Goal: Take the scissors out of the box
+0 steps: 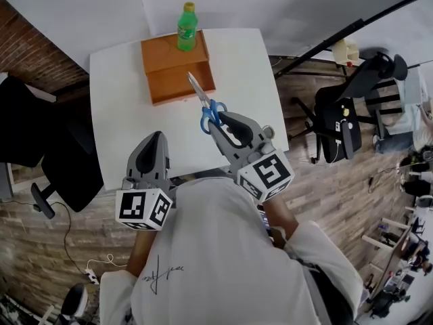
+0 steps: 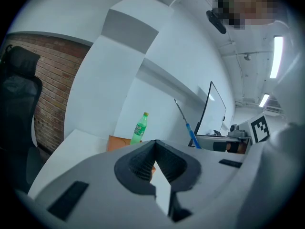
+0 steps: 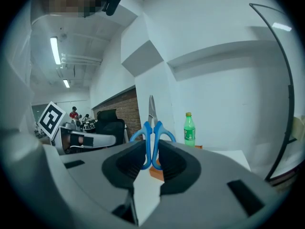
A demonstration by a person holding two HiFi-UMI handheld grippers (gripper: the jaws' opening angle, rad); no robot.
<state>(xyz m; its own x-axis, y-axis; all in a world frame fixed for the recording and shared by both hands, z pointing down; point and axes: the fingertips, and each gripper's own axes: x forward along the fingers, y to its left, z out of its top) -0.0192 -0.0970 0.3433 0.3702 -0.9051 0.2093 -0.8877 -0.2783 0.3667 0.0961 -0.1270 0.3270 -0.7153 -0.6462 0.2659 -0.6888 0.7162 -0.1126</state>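
The left tool (image 1: 155, 139) at 7 o'clock is clenched on nothing, and the right tool (image 1: 216, 122) at 5 o'clock grips the scissors (image 1: 203, 100) by their blue handles, above the bench (image 1: 122, 114), blades pointing at the box (image 1: 177, 70) at 12 o'clock.

Your scissors (image 1: 207, 105) have blue loop handles and slim silver blades, shut together. The handles are pinched between the pads of your right gripper (image 1: 218, 122), so the scissors hang in the air above the white table (image 1: 122, 114), touching nothing else. In the right gripper view the scissors (image 3: 152, 136) stand edge-on, blades pointing up and away from you. The box (image 1: 177, 70) is orange-brown and rectangular and sits flat at the table's far middle. From your head view, the blade tips overlap the box's near right corner, above it.
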